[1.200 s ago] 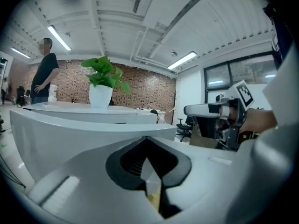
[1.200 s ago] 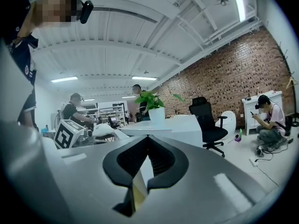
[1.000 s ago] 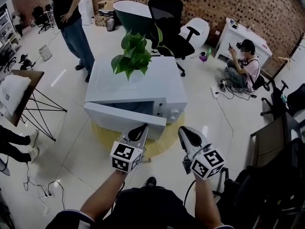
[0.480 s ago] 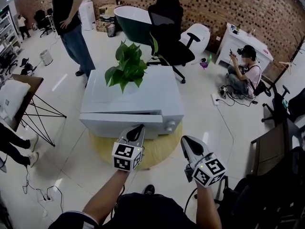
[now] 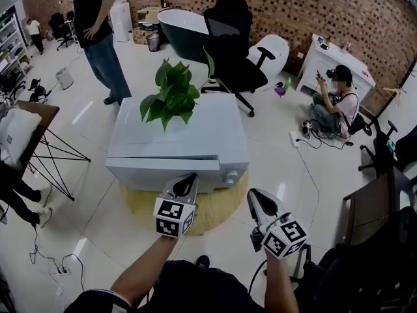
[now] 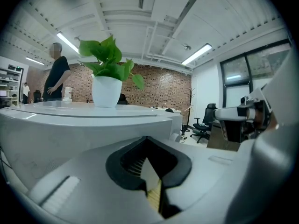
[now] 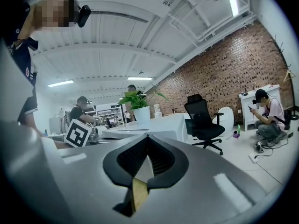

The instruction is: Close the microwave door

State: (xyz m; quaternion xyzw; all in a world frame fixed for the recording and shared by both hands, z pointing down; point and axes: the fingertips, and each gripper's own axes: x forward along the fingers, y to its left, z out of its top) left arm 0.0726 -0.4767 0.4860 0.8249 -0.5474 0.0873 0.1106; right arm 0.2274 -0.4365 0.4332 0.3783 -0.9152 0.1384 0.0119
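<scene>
Nearest me, the left gripper (image 5: 189,179) has its jaws pressed together with nothing between them. I hold it that way because a shut tip makes a firm blunt pusher. Its tip sits right at the lower front of the flat white door (image 5: 163,171), though I cannot tell whether it touches. The right gripper (image 5: 257,197) is likewise pinched shut on nothing and hangs off to the side, clear of the appliance. I judge it is parked there because one pusher is enough.

The door lies flush along the front of the white box-shaped microwave (image 5: 189,129), with no gap showing, so I judge the closing done or nearly done. The small round knob (image 5: 229,178) sits at the front's right end, just beyond the door's edge.

The microwave rests on a low round yellow table (image 5: 139,197), which puts it well below me and explains my downward reach.

On its top stands a leafy green plant in a white pot (image 5: 169,96), set toward the back and away from the door.

Farther off stand a black office chair (image 5: 229,34), a standing person in jeans (image 5: 98,31) and a brown brick wall (image 5: 313,5).
</scene>
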